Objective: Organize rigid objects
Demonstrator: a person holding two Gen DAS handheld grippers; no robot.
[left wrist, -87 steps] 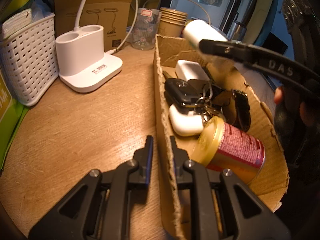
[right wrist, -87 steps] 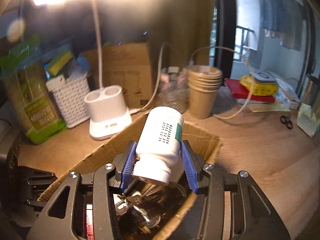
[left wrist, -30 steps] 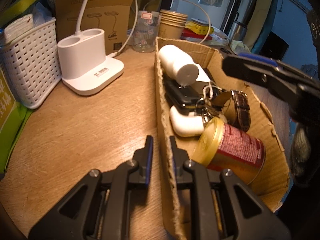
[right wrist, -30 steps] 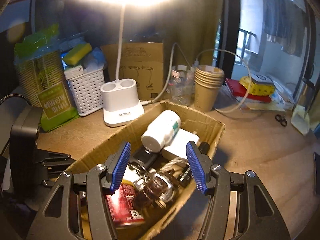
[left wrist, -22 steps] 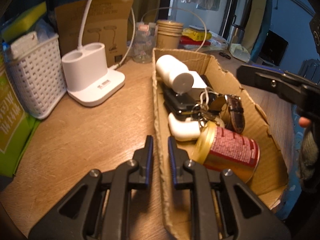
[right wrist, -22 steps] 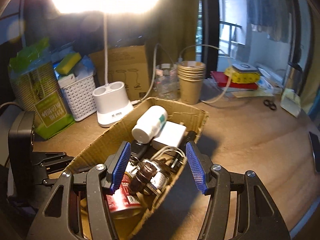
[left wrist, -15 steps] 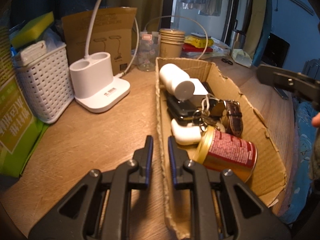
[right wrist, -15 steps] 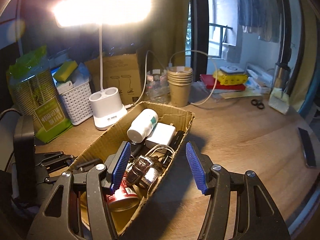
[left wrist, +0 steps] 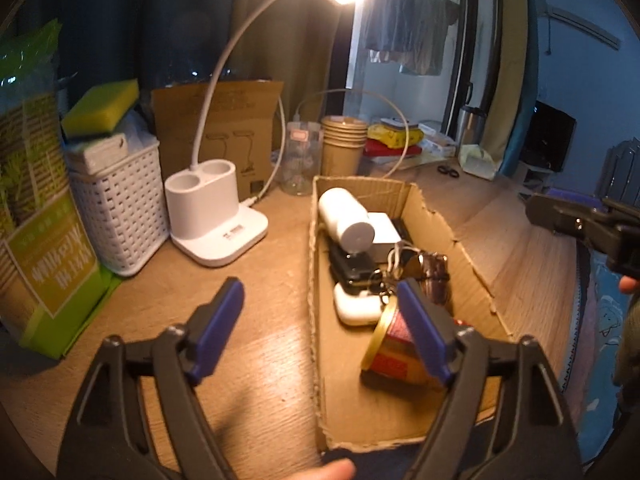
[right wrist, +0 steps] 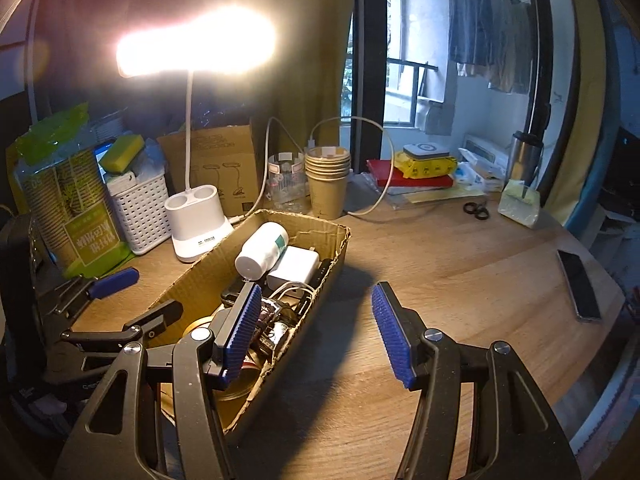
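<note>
A torn cardboard box (left wrist: 314,280) lies on the wooden desk. It holds a white bottle (left wrist: 346,216), a white charger (left wrist: 384,228), a black car key (left wrist: 352,268), a white earbud case (left wrist: 356,310), a red can (left wrist: 394,344) and a watch (left wrist: 434,276). My left gripper (left wrist: 322,320) hovers over the box's left wall. Its jaws are opening wide, and no pad touches the wall. My right gripper (right wrist: 316,334) stands open and empty. One blue pad is over the box's (right wrist: 336,248) near end, the other over bare desk. The bottle (right wrist: 262,250) rests on the charger (right wrist: 294,266).
Left of the box stand a white lamp base (left wrist: 214,216), a white basket (left wrist: 116,208) and a green package (left wrist: 40,240). Paper cups (left wrist: 344,148) and a glass jar (left wrist: 300,160) stand behind it. A phone (right wrist: 580,284) and scissors (right wrist: 476,210) lie at the right.
The right gripper let the white bottle go into the box. The left jaws, shut on the box's left wall, have sprung open. Both grippers have drawn back and risen.
</note>
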